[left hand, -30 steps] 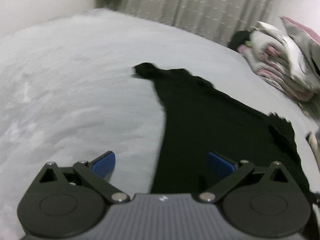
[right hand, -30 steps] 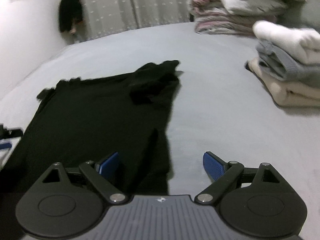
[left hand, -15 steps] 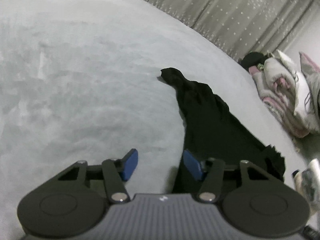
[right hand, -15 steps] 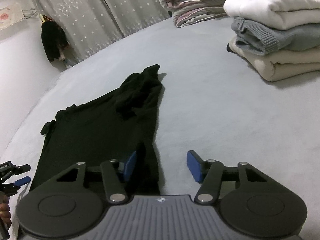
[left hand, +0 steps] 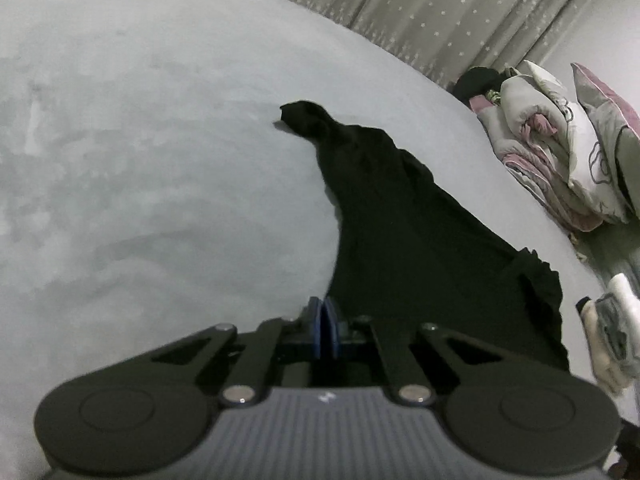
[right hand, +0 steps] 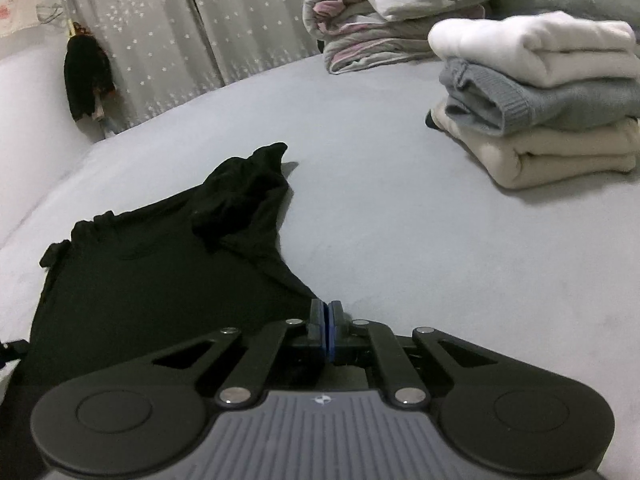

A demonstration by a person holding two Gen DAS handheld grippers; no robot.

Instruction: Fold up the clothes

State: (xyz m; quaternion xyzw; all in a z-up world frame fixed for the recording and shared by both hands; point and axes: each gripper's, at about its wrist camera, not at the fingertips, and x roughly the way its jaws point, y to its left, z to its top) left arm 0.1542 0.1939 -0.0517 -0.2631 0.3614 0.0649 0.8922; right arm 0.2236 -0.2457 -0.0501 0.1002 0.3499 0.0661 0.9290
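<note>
A black garment (left hand: 408,240) lies spread on the grey bed, one sleeve reaching toward the far left. My left gripper (left hand: 325,308) is at its near left hem corner. Its jaws are closing, and the blue pads (left hand: 317,328) meet with the black cloth drawn up into them. In the right wrist view the same black garment (right hand: 152,280) tapers to a point at my right gripper (right hand: 328,310). Those jaws are closing too, pinching the near right hem corner. The cloth between the pads is hidden.
A stack of folded sweaters (right hand: 552,100), white over grey over cream, sits at the right. Rolled quilts and pillows (left hand: 560,152) lie by the starred curtain (right hand: 192,20). A dark item (right hand: 86,76) hangs at the back left. The grey bed sheet (left hand: 140,160) stretches left.
Both grippers went from wide open to shut, each on a near hem corner of the black garment. The cloth now pulls to a point at each gripper.
</note>
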